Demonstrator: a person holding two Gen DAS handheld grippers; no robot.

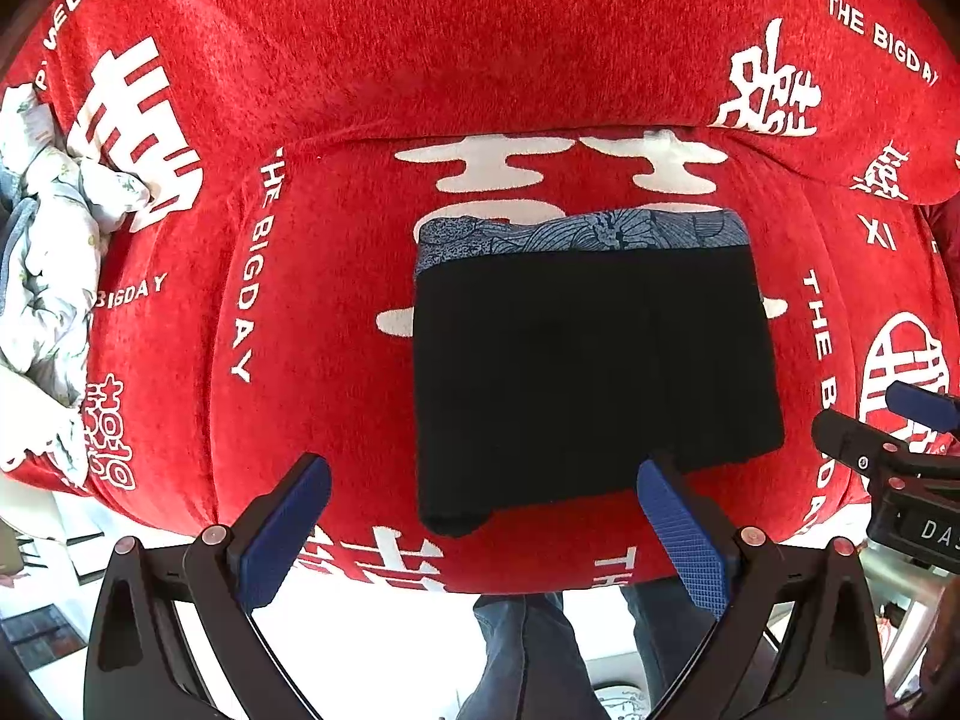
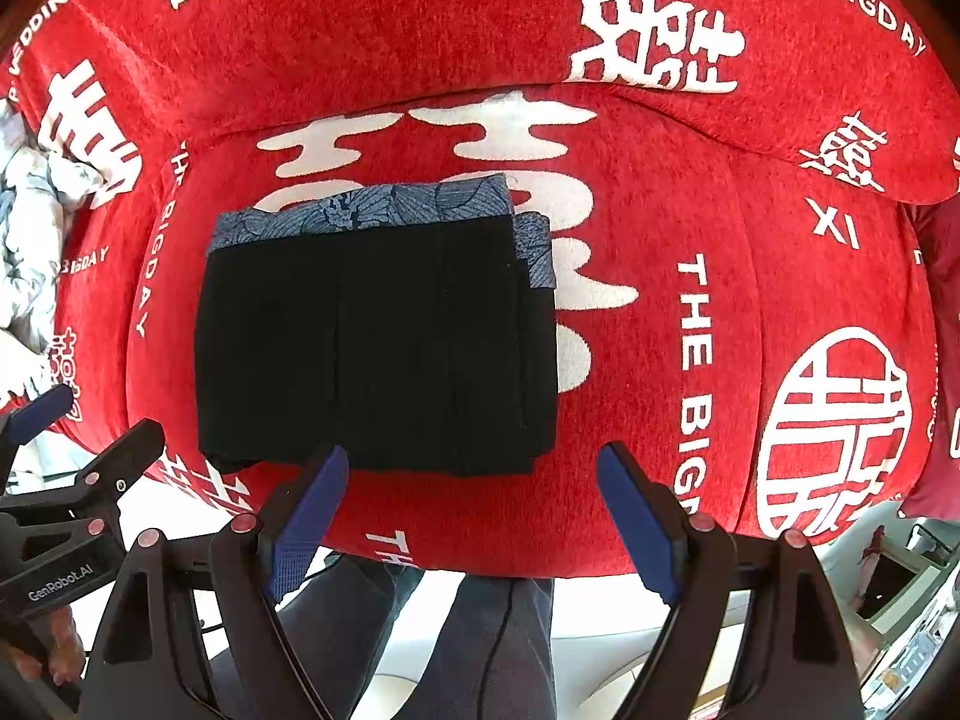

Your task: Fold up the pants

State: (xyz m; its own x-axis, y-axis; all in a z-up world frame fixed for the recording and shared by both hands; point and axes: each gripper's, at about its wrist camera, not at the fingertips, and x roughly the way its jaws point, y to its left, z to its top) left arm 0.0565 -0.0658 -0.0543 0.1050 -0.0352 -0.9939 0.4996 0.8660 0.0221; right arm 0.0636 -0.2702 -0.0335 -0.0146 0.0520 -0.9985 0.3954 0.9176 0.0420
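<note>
The black pants [image 1: 588, 372] lie folded into a compact rectangle on the red sofa seat [image 1: 336, 312], with a blue patterned waistband [image 1: 588, 234] along the far edge. They also show in the right wrist view [image 2: 372, 342]. My left gripper [image 1: 480, 516] is open and empty, just in front of the pants' near edge. My right gripper [image 2: 474, 510] is open and empty, at the near right corner of the pants. The right gripper also shows at the right edge of the left wrist view [image 1: 888, 438], and the left gripper at the left edge of the right wrist view [image 2: 78, 444].
The sofa is covered in red cloth with white lettering, with a backrest [image 1: 480, 48] behind the seat. A white floral cloth [image 1: 48, 264] lies bunched at the seat's left end. The person's legs in jeans [image 2: 480, 630] stand in front of the sofa.
</note>
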